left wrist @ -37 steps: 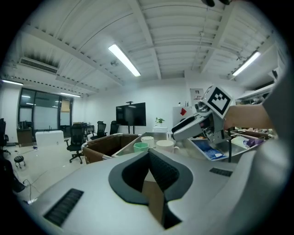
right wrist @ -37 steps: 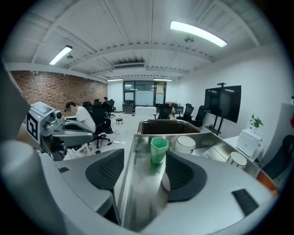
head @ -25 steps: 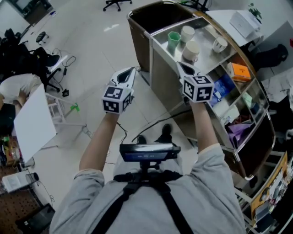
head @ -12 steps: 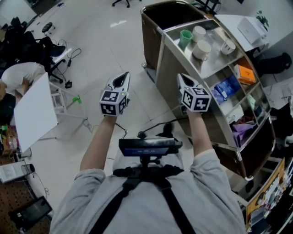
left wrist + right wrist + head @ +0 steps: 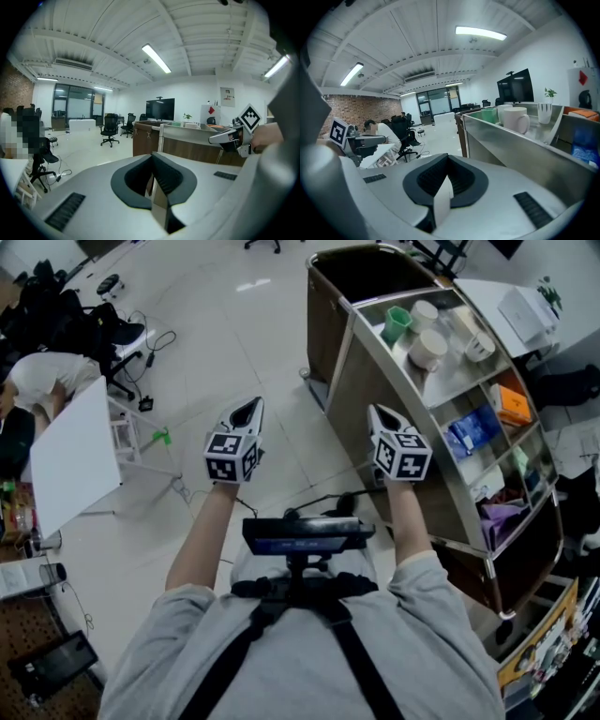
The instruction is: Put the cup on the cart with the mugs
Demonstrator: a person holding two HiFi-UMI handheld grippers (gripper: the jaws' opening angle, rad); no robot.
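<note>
notably, lower shelf clutter (image 5: 499, 514) on the cart (image 5: 373, 381) is indistinct.

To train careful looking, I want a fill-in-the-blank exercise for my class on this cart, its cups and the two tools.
On top of the cart, one ___ cup stands among white mugs. The jaws of the left tool and the right tool are ___, with nothing between them. The cart stands nearer the ___ tool. Lower in the cart lies an ___ box.
Missing words: green; shut; right; orange.
</note>
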